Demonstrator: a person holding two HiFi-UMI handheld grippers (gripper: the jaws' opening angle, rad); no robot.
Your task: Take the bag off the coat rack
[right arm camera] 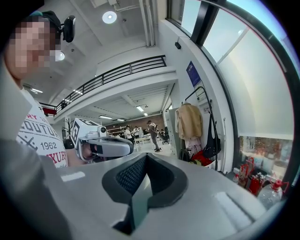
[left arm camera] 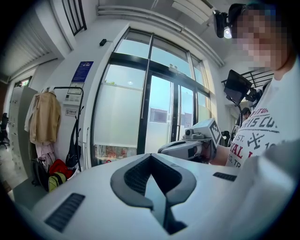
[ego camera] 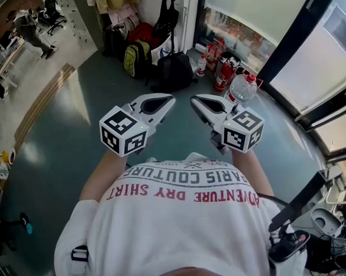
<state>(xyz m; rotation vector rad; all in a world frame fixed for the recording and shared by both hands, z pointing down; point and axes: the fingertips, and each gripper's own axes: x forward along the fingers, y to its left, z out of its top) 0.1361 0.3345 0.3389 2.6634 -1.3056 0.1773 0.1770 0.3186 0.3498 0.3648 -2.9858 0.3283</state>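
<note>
A black bag (ego camera: 167, 18) hangs by its strap on the coat rack (left arm camera: 70, 89) against the far wall, beside a beige coat (left arm camera: 46, 117). The bag (left arm camera: 73, 152) shows at the left of the left gripper view, and the bag (right arm camera: 212, 143) is right of centre in the right gripper view. Both grippers are held side by side in front of the person's chest, well short of the rack. My left gripper (ego camera: 168, 99) is shut with nothing between its jaws. My right gripper (ego camera: 196, 100) is shut and empty too.
Backpacks (ego camera: 137, 57) and a black bag (ego camera: 175, 69) lie on the floor under the rack. Red fire extinguishers (ego camera: 223, 74) and a big water bottle (ego camera: 243, 88) stand by the glass doors (left arm camera: 150, 103) to the right. A person (ego camera: 29, 28) stands far off to the left.
</note>
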